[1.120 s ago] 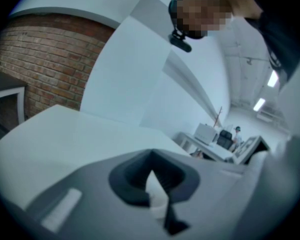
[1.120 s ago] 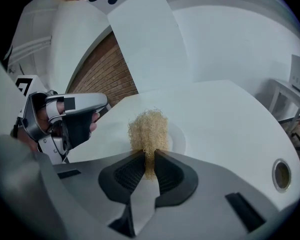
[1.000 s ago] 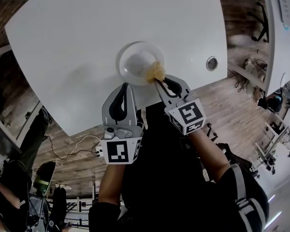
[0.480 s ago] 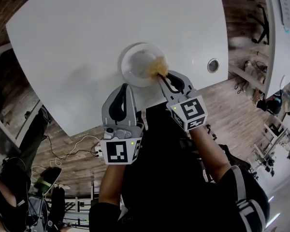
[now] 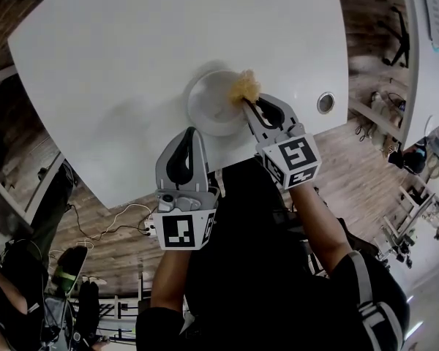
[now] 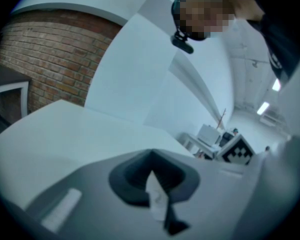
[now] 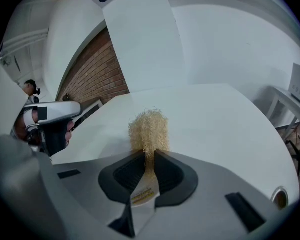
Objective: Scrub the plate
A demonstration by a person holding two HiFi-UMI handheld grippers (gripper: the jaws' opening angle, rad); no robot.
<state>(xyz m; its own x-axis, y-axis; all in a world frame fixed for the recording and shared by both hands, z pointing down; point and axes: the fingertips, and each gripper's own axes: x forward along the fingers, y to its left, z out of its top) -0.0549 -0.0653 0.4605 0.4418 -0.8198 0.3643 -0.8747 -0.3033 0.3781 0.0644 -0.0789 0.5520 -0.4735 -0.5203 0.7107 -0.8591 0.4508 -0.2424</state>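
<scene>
A white plate (image 5: 214, 108) lies on the white round table (image 5: 117, 57) near its front edge. My right gripper (image 5: 247, 107) is shut on a tan fibrous scrubber (image 5: 245, 86), which sits at the plate's far right rim. In the right gripper view the scrubber (image 7: 149, 130) sticks out from between the shut jaws of the right gripper (image 7: 149, 156). My left gripper (image 5: 186, 131) hovers at the plate's near left side. Its jaws are shut, with nothing between them in the left gripper view (image 6: 151, 173), where the plate is out of sight.
A round metal grommet (image 5: 325, 102) is set in the table right of the plate. The table's front edge runs just under both grippers, with wooden floor below. A second white table (image 5: 428, 50) stands at the right. A brick wall (image 6: 50, 49) is behind.
My right gripper has carried the scrubber from the plate's near right rim up to its far right rim. The left gripper has stayed in place.
</scene>
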